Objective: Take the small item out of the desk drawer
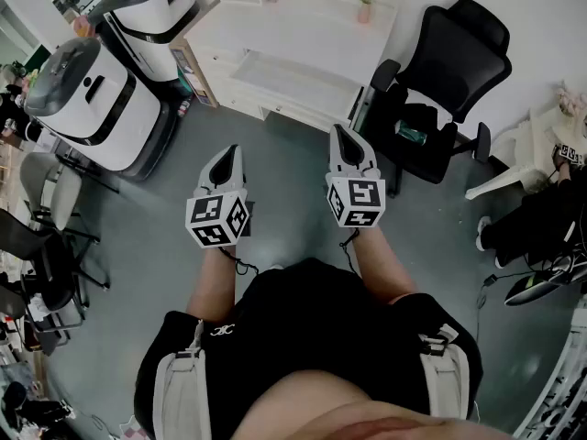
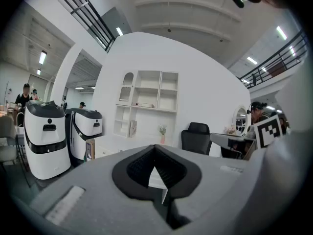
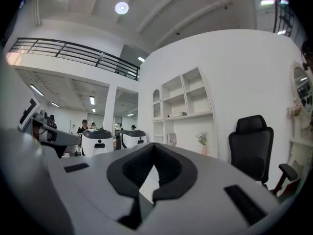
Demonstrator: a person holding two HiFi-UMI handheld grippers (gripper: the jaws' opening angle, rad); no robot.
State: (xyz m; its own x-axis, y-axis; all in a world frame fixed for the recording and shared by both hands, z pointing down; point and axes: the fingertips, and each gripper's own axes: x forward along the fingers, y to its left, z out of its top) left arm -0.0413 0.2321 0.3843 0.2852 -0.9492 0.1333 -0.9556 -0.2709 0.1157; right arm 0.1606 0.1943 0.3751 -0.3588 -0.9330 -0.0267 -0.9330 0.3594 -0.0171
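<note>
I stand on the grey floor, a few steps from a white desk (image 1: 284,35) whose front faces me. A pale flat panel (image 1: 298,82) juts out below its top; I cannot tell if it is the drawer, and no small item shows in any view. My left gripper (image 1: 231,152) and right gripper (image 1: 337,132) are held side by side at waist height, pointing at the desk. Both are shut with nothing between the jaws. In the gripper views the left gripper (image 2: 155,148) and the right gripper (image 3: 153,146) each show dark pads meeting at the tip.
A black office chair (image 1: 445,67) stands right of the desk. Two white-and-black machines (image 1: 92,99) (image 1: 151,7) stand at the left. A pink vase with a plant (image 1: 364,7) is on the desk. Wall shelves (image 2: 146,104) rise behind it. A seated person (image 1: 541,218) is at the far right.
</note>
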